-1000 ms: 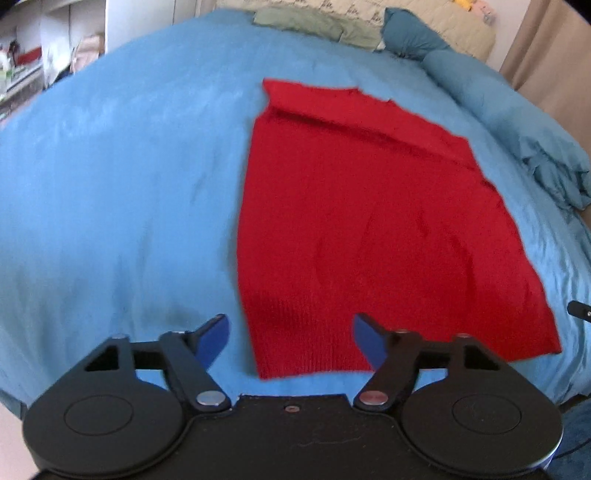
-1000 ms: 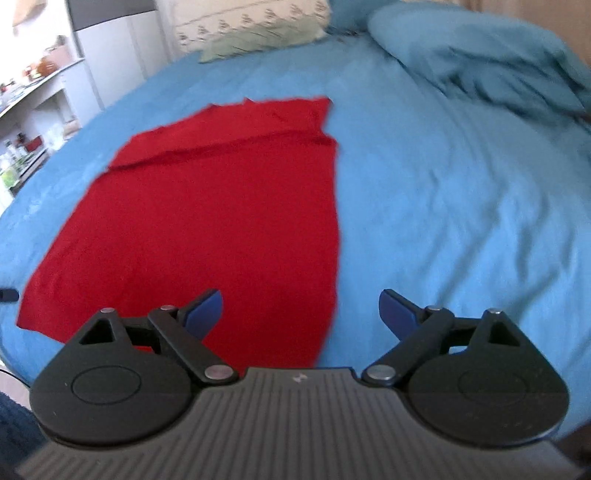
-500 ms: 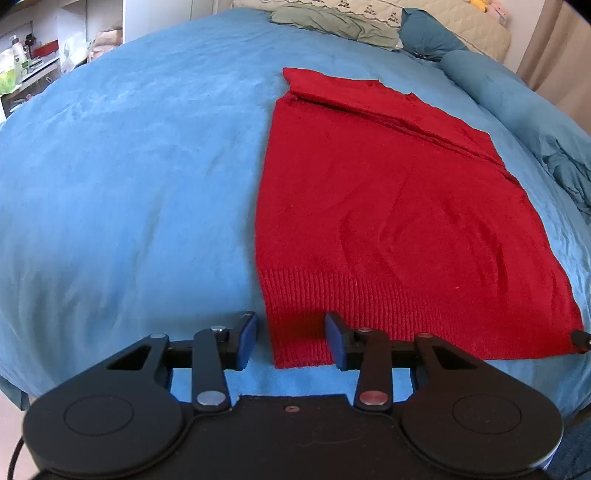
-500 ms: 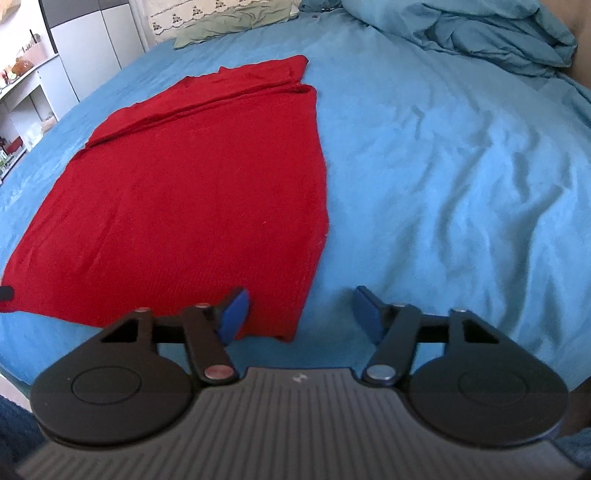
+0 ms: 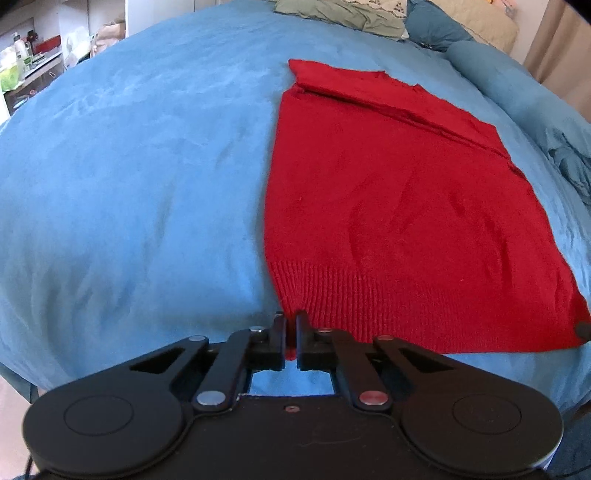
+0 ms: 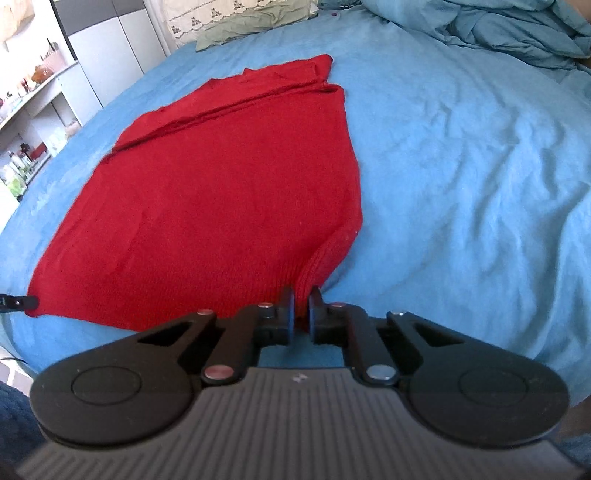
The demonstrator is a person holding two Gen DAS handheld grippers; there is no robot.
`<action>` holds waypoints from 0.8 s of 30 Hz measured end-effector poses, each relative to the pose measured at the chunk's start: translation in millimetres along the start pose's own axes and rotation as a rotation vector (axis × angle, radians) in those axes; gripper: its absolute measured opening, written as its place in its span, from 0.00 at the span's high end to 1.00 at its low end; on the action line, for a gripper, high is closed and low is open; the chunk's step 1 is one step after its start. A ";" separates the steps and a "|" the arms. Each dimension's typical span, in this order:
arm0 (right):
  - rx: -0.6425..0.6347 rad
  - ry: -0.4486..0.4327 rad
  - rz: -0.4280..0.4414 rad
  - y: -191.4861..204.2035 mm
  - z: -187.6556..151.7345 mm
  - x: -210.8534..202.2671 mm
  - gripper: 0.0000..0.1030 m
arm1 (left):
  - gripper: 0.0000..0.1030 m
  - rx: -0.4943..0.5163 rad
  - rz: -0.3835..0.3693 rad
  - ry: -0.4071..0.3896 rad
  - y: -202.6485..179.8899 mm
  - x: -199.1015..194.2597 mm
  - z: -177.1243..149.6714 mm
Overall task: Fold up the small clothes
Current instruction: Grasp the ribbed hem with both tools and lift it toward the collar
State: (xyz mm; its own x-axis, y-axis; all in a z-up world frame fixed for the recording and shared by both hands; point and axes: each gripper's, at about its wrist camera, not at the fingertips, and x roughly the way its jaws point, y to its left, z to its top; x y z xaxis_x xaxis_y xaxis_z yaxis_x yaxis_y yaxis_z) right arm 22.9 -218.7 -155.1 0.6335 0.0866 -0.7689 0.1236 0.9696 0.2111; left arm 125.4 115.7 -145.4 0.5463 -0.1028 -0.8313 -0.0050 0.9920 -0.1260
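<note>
Item: red knitted garment (image 5: 399,206), ribbed hem, one piece, lying flat on a bed covered with a blue soft-pile bedspread (image 5: 140,177).

Left: left gripper (image 5: 291,326), black, two-finger. Fingers pressed together on the near-left hem corner; a sliver of red knit shows between them. The corner sits at the bedspread level, barely raised.

Centre: garment body, spread smooth with shallow ripples. Ribbed band runs along the near edge, from one gripper to the other. At the far end a folded-over band or flap lies across the width; whether collar or tucked sleeves, cannot tell.

Right: right gripper (image 6: 302,301), black with a grey ribbed housing. Fingers pinching the near-right hem corner, which is drawn up into a small ridge of gathered rib.

Handling (judged): light, soft, limp knit; no stiffness, so any unsupported span is likely to sag and drape. Stretchy, so an uneven pull would probably skew the hem. Not fragile; grips well against the pads, though the pile bedspread may drag at the underside. Best holds: the two hem corners, where the rib is thickest, as taken.

Orientation: long axis runs away from the grippers, hem nearest, folded band farthest, toward the pale green pillow (image 6: 255,22) at the head of the bed. Sides taper slightly toward the far end. Crumpled blue duvet (image 6: 498,33) lies well apart to the right.
</note>
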 end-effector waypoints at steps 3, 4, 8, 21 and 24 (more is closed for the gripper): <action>0.033 -0.021 0.038 -3.0 11.3 -14.0 0.79 | 0.96 -0.008 -0.021 -0.028 -2.4 -18.7 8.1; 0.040 -0.031 0.052 -3.6 17.1 -19.7 0.79 | 0.96 -0.008 -0.031 -0.045 -3.4 -26.0 11.7; 0.052 -0.053 0.100 -0.8 52.5 -38.9 0.79 | 0.96 -0.018 -0.057 -0.152 -8.1 -59.4 41.3; 0.186 -0.175 0.197 16.5 269.2 -6.8 0.79 | 0.98 -0.068 -0.022 -0.480 -59.4 -55.1 249.1; 0.214 -0.170 0.171 15.7 318.4 36.8 0.79 | 0.98 -0.070 0.006 -0.504 -70.4 -17.1 300.5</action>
State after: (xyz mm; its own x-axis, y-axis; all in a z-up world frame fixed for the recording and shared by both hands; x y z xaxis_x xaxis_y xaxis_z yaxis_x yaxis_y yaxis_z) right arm 291.4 -273.1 12.1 0.7750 0.1872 -0.6036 0.1509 0.8727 0.4644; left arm 368.2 69.6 40.4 0.8825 -0.0319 -0.4693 -0.0561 0.9834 -0.1724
